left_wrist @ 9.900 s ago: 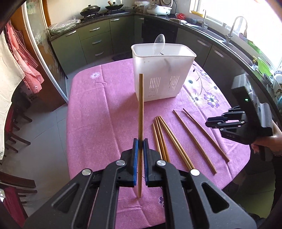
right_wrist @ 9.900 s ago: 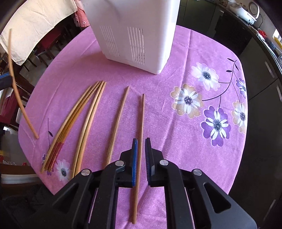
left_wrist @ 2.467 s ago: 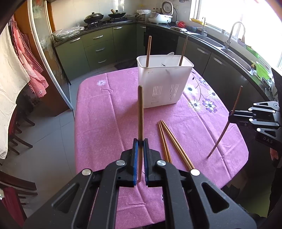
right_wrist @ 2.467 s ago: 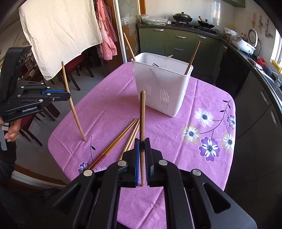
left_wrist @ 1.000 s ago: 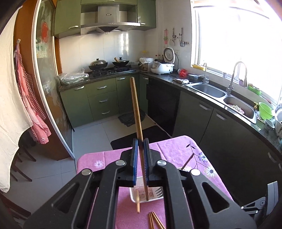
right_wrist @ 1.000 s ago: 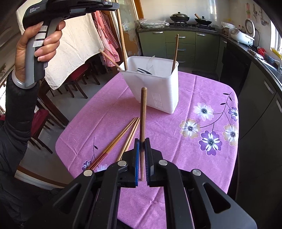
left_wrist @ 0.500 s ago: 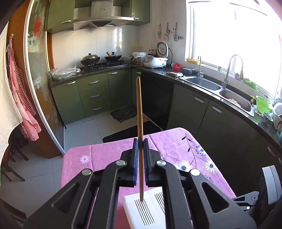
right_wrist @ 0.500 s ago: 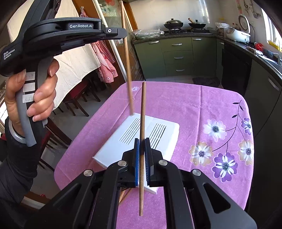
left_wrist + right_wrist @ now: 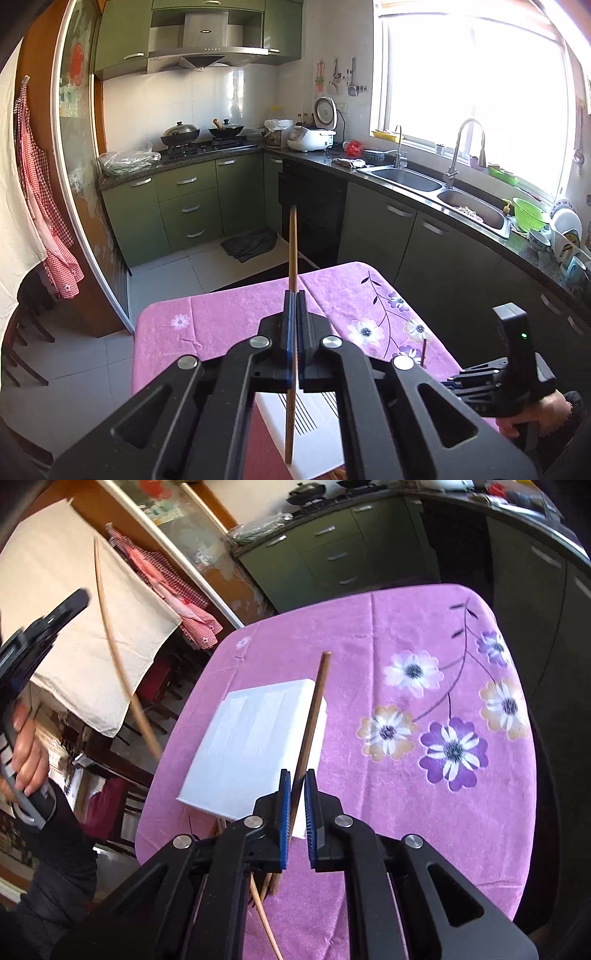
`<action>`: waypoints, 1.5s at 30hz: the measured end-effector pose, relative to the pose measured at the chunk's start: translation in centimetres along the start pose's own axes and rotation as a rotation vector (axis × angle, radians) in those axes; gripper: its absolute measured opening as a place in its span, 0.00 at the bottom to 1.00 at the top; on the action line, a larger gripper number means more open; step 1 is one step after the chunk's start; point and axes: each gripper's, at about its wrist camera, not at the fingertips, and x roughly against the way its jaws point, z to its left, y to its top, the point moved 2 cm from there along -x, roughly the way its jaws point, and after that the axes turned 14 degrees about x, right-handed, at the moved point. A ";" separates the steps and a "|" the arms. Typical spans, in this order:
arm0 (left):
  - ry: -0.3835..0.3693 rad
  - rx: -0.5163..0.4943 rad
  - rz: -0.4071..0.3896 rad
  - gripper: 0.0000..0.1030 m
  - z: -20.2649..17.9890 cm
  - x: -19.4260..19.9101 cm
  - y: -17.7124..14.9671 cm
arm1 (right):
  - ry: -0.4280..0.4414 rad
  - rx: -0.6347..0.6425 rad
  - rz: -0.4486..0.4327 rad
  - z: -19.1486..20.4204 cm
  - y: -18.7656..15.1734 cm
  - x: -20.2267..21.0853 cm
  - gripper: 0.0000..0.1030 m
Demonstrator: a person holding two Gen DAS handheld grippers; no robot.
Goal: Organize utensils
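My left gripper [image 9: 294, 295] is shut on a brown chopstick [image 9: 293, 251] held almost upright. Its lower tip hangs in front of the white utensil caddy [image 9: 317, 421]. My right gripper [image 9: 295, 775] is shut on a darker chopstick [image 9: 314, 709] that leans to the right over the caddy [image 9: 251, 738]. The caddy shows only one broad flat face and seems to lie on its side; its opening is hidden. Loose chopsticks [image 9: 264, 915] poke out on the cloth under my right jaws. The left hand's pale chopstick [image 9: 118, 664] shows at the left of the right wrist view.
The table wears a pink floral cloth [image 9: 406, 635] and ends close behind the caddy. Green cabinets [image 9: 184, 206], a steel sink [image 9: 424, 181] and a stove line the walls beyond. Dark chairs [image 9: 22, 343] and hanging cloths [image 9: 74, 627] stand to the left.
Both grippers have come down over the caddy. The right one has rolled, so its chopstick now leans right. The caddy stood upright with chopsticks one second ago; now only a flat face shows.
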 end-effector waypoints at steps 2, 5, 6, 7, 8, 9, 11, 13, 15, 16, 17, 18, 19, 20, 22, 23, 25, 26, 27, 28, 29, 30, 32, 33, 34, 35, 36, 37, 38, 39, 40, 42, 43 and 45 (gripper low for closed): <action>-0.009 -0.003 0.005 0.01 -0.1 0.6 -0.4 | 0.026 -0.064 0.028 -2.0 -0.7 -1.1 0.09; -0.012 -0.018 0.006 0.01 -0.4 1.4 -1.1 | 0.010 -0.077 0.065 -3.0 -1.6 -2.4 0.10; -0.016 -0.021 0.006 0.01 -0.5 1.7 -1.2 | 0.000 -0.062 0.081 -2.9 -1.8 -2.8 0.09; -0.018 -0.026 0.006 0.01 -0.7 1.9 -1.4 | -0.016 -0.047 0.092 -2.7 -1.9 -3.2 0.09; -0.020 -0.032 0.007 0.01 -0.8 1.9 -1.4 | -0.026 -0.032 0.103 -2.5 -2.1 -3.5 0.10; -0.021 -0.034 0.007 0.01 -0.9 2.0 -1.5 | -0.039 -0.014 0.119 -2.4 -2.1 -3.9 0.11; -0.028 -0.040 0.010 0.01 -1.0 2.1 -1.6 | -0.084 0.025 0.126 -1.9 -2.2 -4.2 0.21; -0.016 -0.028 0.011 0.01 0.1 2.2 -1.5 | -0.153 0.048 0.118 -1.4 -2.4 -3.9 0.24; 0.030 -0.003 0.011 0.01 2.9 3.1 -1.1 | -0.375 0.184 0.011 1.0 -1.8 -1.5 0.25; 0.072 0.010 0.000 0.01 4.8 4.0 -0.7 | -0.468 0.287 -0.048 3.1 -1.4 -0.4 0.36; 0.118 0.028 -0.013 0.01 6.7 4.9 -0.4 | -0.433 0.358 -0.067 5.0 -0.9 -0.1 0.48; 0.159 0.064 -0.021 0.01 8.8 5.8 -0.1 | -0.329 0.416 -0.045 6.9 -0.4 -0.4 0.49; 0.187 0.098 -0.021 0.01 10.7 6.6 0.0 | -0.256 0.450 -0.018 8.3 0.2 -0.7 0.49; 0.202 0.125 -0.023 0.01 12.1 7.2 -0.2 | -0.264 0.480 -0.019 9.6 0.8 -0.9 0.46; 0.216 0.154 -0.026 0.01 14.0 8.0 -1.2 | -0.350 0.573 -0.078 11.8 0.6 -0.2 0.44; 0.218 0.162 -0.015 0.01 14.7 7.9 -1.9 | -0.380 0.599 -0.111 12.5 -0.2 0.3 0.44; 0.194 0.181 0.026 0.01 15.6 7.1 -3.3 | -0.458 0.637 -0.149 13.1 -2.8 0.8 0.43; 0.181 0.186 0.044 0.01 15.8 6.5 -3.8 | -0.509 0.659 -0.141 13.2 -4.5 0.6 0.40; 0.169 0.187 0.055 0.01 15.8 6.0 -4.3 | -0.567 0.671 -0.123 13.1 -6.0 0.1 0.38; 0.158 0.186 0.061 0.01 15.7 5.6 -4.7 | -0.605 0.668 -0.103 12.7 -7.2 -0.4 0.37; 0.145 0.185 0.066 0.01 15.5 5.1 -4.9 | -0.623 0.658 -0.084 12.1 -8.0 -1.1 0.37; 0.132 0.184 0.070 0.01 15.2 4.9 -5.1 | -0.629 0.646 -0.072 11.5 -8.6 -1.7 0.37; 0.109 0.179 0.076 0.01 14.3 4.4 -5.4 | -0.585 0.619 -0.069 10.5 -9.0 -2.7 0.37; 0.102 0.172 0.077 0.01 13.8 4.5 -5.6 | -0.566 0.607 -0.082 10.3 -9.0 -2.9 0.37; 0.099 0.165 0.078 0.01 13.4 4.6 -5.8 | -0.547 0.593 -0.087 9.9 -8.8 -3.2 0.37; 0.098 0.157 0.079 0.01 13.0 4.6 -5.9 | -0.514 0.571 -0.088 9.5 -8.6 -3.3 0.34; 0.101 0.147 0.080 0.01 12.7 4.7 -6.2 | -0.489 0.547 -0.093 9.3 -8.4 -3.5 0.33; 0.105 0.141 0.084 0.01 12.5 4.7 -6.4 | -0.480 0.533 -0.091 9.1 -8.3 -3.8 0.32; 0.106 0.139 0.089 0.01 12.4 4.7 -6.6 | -0.476 0.527 -0.085 8.8 -8.1 -4.0 0.32; 0.104 0.140 0.093 0.01 12.4 4.7 -7.0 | -0.466 0.517 -0.078 8.5 -7.5 -4.5 0.32; 0.102 0.140 0.097 0.01 12.4 4.8 -7.3 | -0.453 0.505 -0.068 8.4 -7.4 -4.8 0.28; 0.107 0.134 0.096 0.01 12.2 4.9 -8.0 | -0.443 0.480 -0.048 8.0 -6.9 -5.4 0.27; 0.107 0.132 0.097 0.01 12.2 4.9 -8.2 | -0.440 0.475 -0.045 7.9 -6.8 -5.7 0.27; 0.099 0.134 0.109 0.01 12.2 4.7 -8.9 | -0.441 0.465 -0.028 7.6 -6.4 -6.2 0.27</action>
